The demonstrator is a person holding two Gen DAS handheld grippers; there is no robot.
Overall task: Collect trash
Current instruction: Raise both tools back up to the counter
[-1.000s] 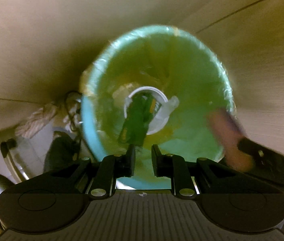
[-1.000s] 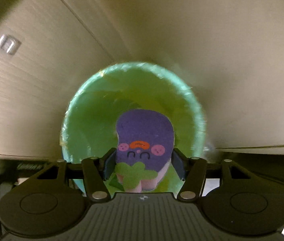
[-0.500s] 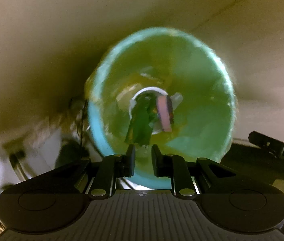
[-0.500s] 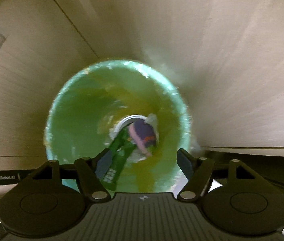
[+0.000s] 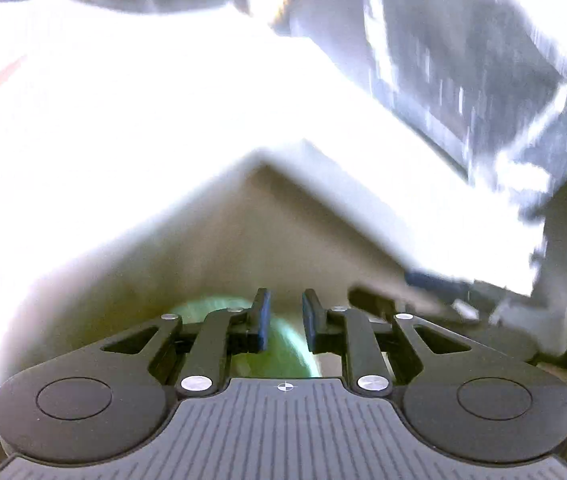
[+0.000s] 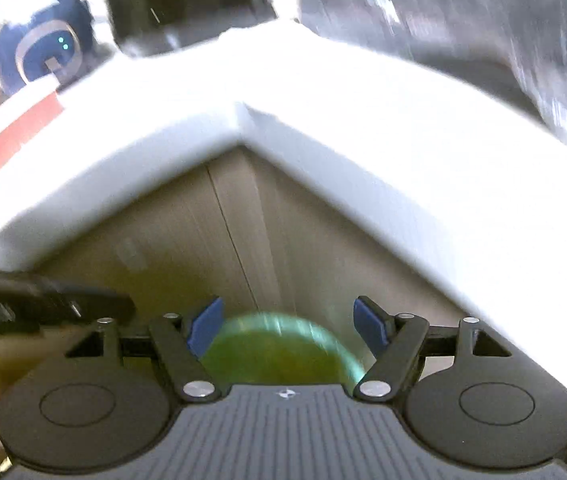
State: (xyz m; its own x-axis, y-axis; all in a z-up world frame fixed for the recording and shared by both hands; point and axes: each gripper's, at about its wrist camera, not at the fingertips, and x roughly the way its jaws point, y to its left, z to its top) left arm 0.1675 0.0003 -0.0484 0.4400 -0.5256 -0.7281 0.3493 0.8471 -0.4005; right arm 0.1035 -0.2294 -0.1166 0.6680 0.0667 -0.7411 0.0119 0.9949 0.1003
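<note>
- Two grippers are seen above the green bin (image 6: 279, 354), and nothing is held in either one.
- The bin is seen low in both wrist views, down by the wooden cabinet front (image 6: 187, 240), below the white tabletop corner (image 6: 243, 116). Only the top of its rim is seen; what is inside is hidden now.
- The purple sponge that was held over the bin a second ago has been dropped in. So this drop looks done, and the next piece of trash should be looked for.
- To do this step well, both grippers should be lifted clear of the tabletop's edge before they are moved over it, so that the corner is not bumped.
- The pictures are blurry and very bright, so the tabletop should be looked at again once the view is steady. No more trash can be made out yet.
- A red strip (image 6: 15, 140) is seen near the tabletop's left edge, and a dark blue round thing (image 6: 43, 52) past it. What they are cannot be told.
- The right gripper (image 6: 289, 330) is wide. Its jaws have just been opening, and nothing is between them.
- The left gripper (image 5: 285, 320) is narrow, with a small gap between its pads. Nothing is pinched there, and nothing is touched.
- The left gripper's black body (image 6: 39, 304) is seen at the left edge of the right wrist view, so the two are close together.
</note>
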